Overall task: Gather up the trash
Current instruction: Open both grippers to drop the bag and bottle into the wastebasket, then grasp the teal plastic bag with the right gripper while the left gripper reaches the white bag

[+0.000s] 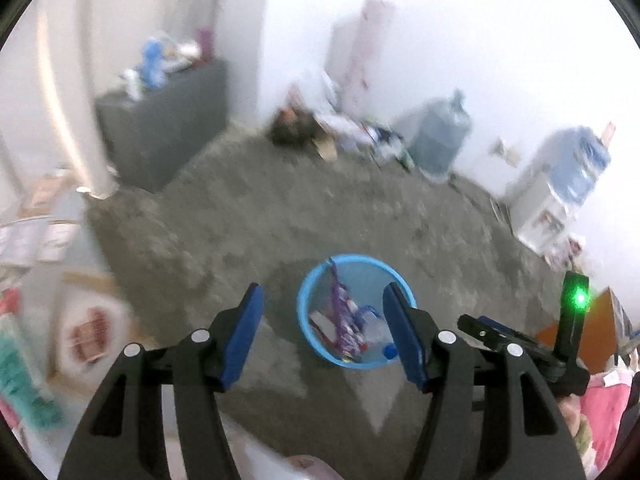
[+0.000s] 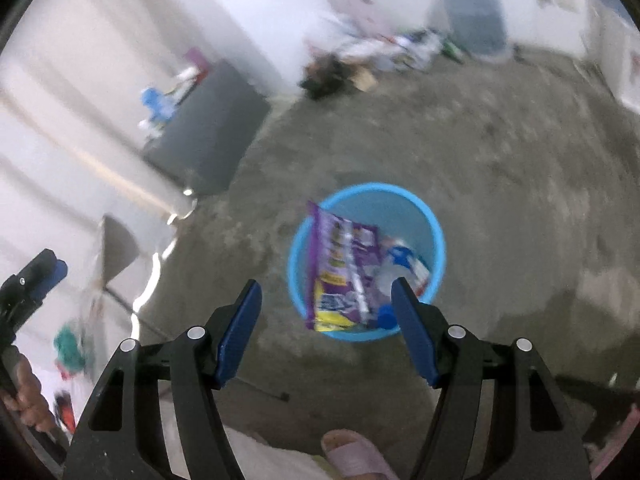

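Note:
A round blue bin [image 1: 352, 258] stands on the grey concrete floor, directly below both grippers. It holds a purple snack packet [image 2: 344, 268], a clear bottle with a blue cap [image 2: 386, 316] and other wrappers. My left gripper [image 1: 322, 288] hangs open above the bin with nothing between its blue pads. My right gripper [image 2: 325, 285] is also open and empty over the bin [image 2: 368, 188]. The purple packet [image 1: 340, 312] leans against the bin's left wall. Each gripper shows at the edge of the other's view: the right gripper [image 1: 480, 326] and the left gripper [image 2: 36, 276].
A grey cabinet [image 1: 160, 128] with items on top stands at the back left. Along the far wall lie a pile of clutter [image 1: 320, 128] and a large water jug [image 1: 440, 136]. A foot in a pink slipper [image 2: 352, 452] is near the bin. A dustpan [image 2: 116, 248] is at the left.

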